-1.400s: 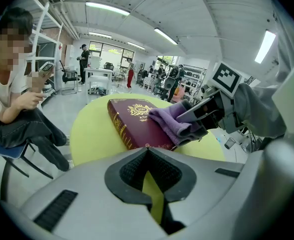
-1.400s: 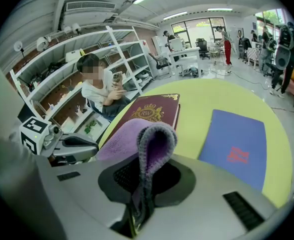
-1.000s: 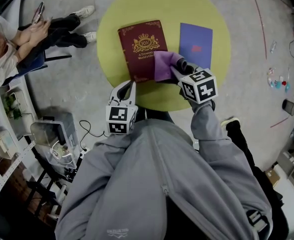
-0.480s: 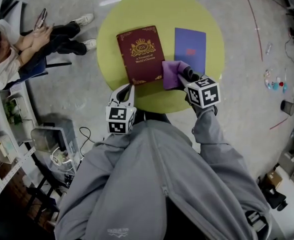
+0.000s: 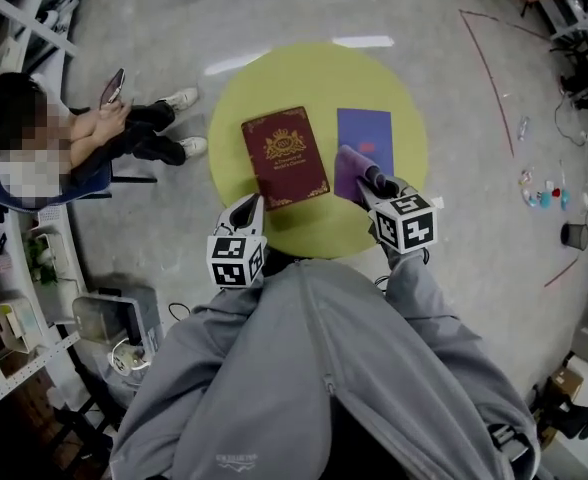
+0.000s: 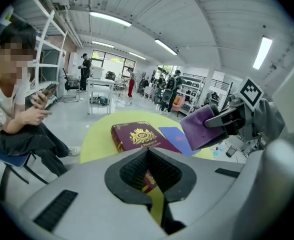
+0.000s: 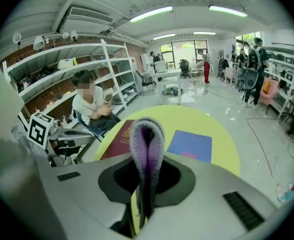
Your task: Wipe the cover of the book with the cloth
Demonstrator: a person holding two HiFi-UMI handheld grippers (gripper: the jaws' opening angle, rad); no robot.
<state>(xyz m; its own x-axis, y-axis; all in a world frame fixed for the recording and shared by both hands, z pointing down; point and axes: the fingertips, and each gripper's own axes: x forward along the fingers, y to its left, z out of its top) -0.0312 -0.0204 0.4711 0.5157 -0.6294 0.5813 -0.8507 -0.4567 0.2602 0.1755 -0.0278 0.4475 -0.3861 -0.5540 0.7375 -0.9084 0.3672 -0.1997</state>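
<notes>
Reads "A Treasury…" in gold under a crest on maroon book (image 5: 284, 158), flat just ahead of left gripper (image 5: 250, 204), jaws together, empty. Lies left of right gripper (image 5: 372, 177), clamped on folded purple cloth (image 5: 350, 169), clear of cover.

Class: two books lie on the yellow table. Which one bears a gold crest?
The maroon book, on the person's left; the blue book beside it shows only a small red mark.

The maroon book (image 5: 285, 157) lay cover up on the round yellow table (image 5: 274, 78). Just right of the book, my right gripper (image 5: 369, 175) held the purple cloth (image 5: 350, 171) over a blue booklet's (image 5: 366, 133) near edge. My left gripper (image 5: 246, 211) hovered off the book's near left corner.
</notes>
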